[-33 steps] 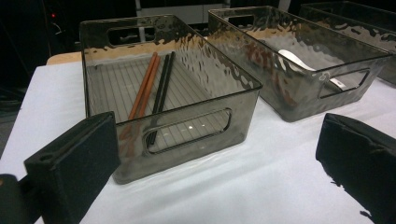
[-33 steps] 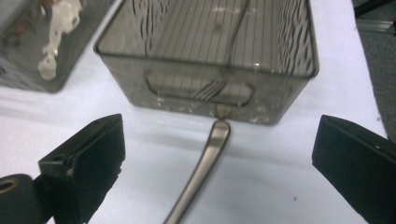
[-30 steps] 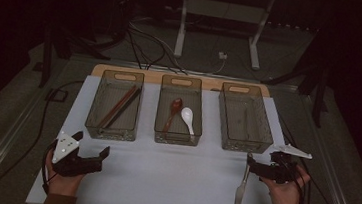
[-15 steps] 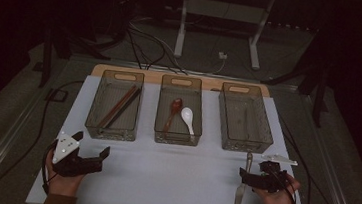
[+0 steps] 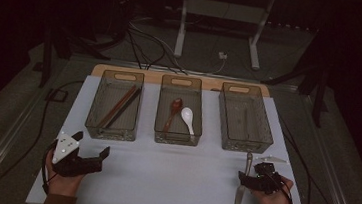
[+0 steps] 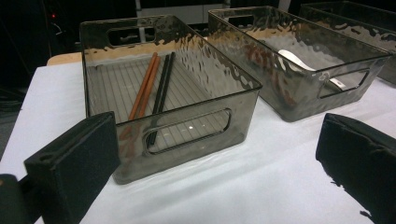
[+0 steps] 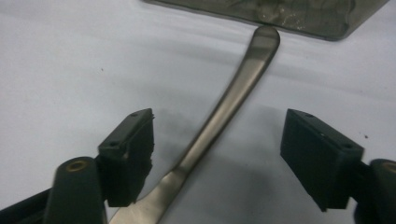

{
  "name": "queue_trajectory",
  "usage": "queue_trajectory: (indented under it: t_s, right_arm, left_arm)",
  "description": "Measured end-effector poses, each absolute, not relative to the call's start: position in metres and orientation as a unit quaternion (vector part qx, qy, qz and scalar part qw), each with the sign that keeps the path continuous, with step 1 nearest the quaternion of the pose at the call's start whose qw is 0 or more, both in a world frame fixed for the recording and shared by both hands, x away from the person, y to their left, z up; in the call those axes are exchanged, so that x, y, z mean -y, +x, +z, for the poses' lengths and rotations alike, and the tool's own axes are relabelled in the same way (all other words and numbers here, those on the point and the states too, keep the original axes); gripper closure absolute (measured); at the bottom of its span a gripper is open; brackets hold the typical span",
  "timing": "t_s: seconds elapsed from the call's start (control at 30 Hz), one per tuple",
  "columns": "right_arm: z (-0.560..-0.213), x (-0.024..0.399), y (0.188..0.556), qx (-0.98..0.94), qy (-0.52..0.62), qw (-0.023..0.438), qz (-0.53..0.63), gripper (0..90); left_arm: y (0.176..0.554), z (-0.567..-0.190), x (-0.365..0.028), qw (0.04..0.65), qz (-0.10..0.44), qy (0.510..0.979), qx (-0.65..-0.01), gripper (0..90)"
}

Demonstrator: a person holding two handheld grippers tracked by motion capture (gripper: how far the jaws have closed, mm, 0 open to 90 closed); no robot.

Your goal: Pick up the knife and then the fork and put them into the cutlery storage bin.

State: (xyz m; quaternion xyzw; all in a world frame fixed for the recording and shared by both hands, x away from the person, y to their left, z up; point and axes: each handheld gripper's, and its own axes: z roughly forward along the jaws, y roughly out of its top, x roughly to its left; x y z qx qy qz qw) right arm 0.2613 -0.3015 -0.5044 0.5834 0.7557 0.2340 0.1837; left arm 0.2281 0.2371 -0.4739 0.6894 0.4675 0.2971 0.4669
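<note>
Both tongs spread wide over the white surface [image 5: 171,181].
Right gripper view: right tongs [image 7: 217,154] straddle a metal knife [image 7: 219,121], untouched. High view: left tongs [image 5: 92,146] hold nothing.

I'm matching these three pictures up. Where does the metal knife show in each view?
High view: knife on the white table, lower right, beside the right tool.
Left gripper view: not there.
Right gripper view: knife between the open jaws.
Shared landmark: the right bin, just beyond the handle tip.
</note>
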Motion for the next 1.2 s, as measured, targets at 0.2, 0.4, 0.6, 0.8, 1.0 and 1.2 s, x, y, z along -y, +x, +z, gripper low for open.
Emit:
queue_trajectory:
  t_s: [0.2,0.4,0.6,0.8,1.0,1.2]
  right_arm:
    - [-0.508,0.302,0.258,-0.768,0.575,0.172,0.224,43.3]
    - [-0.506,0.299,0.254,-0.789,0.552,0.165,0.216,66.4]
    - [-0.504,0.301,0.252,-0.799,0.543,0.156,0.208,75.3]
    - [-0.503,0.306,0.251,-0.802,0.541,0.146,0.208,80.1]
    - [-0.504,0.306,0.251,-0.801,0.542,0.145,0.210,78.9]
    - [-0.504,0.303,0.252,-0.808,0.535,0.149,0.199,79.0]
  left_arm:
    - [0.228,-0.474,-0.237,0.467,0.297,0.690,-0.467,0.7]
    - [0.228,-0.474,-0.237,0.467,0.297,0.689,-0.467,0.7]
    - [0.228,-0.474,-0.237,0.467,0.297,0.689,-0.467,0.7]
    - [0.228,-0.474,-0.237,0.467,0.297,0.690,-0.467,0.7]
    - [0.228,-0.474,-0.236,0.465,0.297,0.692,-0.466,0.7]
    - [0.228,-0.474,-0.236,0.466,0.296,0.691,-0.466,0.7]
